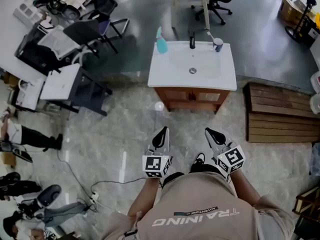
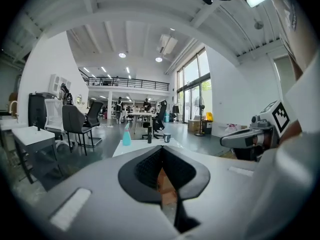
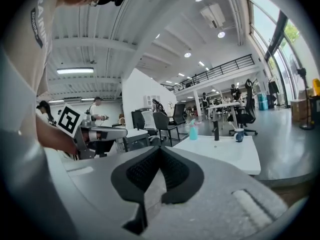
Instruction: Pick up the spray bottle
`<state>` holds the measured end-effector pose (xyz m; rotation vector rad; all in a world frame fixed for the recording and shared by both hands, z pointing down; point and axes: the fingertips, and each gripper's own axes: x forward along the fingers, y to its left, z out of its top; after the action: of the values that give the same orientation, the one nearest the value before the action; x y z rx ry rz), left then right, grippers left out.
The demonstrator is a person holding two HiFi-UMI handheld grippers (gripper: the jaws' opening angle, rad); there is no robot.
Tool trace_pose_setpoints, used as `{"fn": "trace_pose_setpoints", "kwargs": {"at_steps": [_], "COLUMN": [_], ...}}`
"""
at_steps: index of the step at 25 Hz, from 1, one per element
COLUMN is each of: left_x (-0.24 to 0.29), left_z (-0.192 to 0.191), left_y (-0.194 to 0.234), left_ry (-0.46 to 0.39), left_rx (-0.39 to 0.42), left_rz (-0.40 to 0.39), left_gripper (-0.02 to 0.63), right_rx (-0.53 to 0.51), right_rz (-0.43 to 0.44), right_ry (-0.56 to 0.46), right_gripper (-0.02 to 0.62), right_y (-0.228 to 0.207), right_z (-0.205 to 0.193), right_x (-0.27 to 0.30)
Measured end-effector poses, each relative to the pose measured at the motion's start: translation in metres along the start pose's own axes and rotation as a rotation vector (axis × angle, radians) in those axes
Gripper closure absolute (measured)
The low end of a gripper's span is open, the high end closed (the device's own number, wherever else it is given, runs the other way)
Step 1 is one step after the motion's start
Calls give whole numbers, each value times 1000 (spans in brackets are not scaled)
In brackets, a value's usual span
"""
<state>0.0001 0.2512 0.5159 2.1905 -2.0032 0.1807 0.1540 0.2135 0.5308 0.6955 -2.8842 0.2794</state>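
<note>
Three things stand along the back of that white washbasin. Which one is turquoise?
The spray bottle, at the basin's back left corner. The tap in the middle is black, and the cup at the back right is dark.

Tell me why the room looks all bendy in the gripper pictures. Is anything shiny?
Left gripper view: a wide lens curves the walls, and the picture's corners go black; the blue-green plastic spray bottle looks sharp. Right gripper view: same curving, with ceiling lamps glaring white. Head view: straighter lines, and the polished grey floor shows a bright streak of reflected light.
</note>
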Motion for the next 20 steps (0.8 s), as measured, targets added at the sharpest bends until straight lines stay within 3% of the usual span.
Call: {"fn": "trace_pose_setpoints", "kwargs": {"at_steps": [4,10,15,20], "left_x": [22,33,55,98], "left_z": [4,-4,-10,0], "left_y": [2,26,51,88], "left_ry": [-10,43,58,45], "left_rx": [-13,-41,-39,-43], "left_rz": [30,66,47,-11], "left_gripper": [589,589,589,589], "right_rx": [-12,0,20,17], "right_rz": [34,62,61,-10], "right_ry": [31,44,75,68], "right_gripper": [592,592,592,592], "right_y": [-27,-42,-43,-57], "right_z": [-2,9,3,20], "right_x": [15,43,74,111]}}
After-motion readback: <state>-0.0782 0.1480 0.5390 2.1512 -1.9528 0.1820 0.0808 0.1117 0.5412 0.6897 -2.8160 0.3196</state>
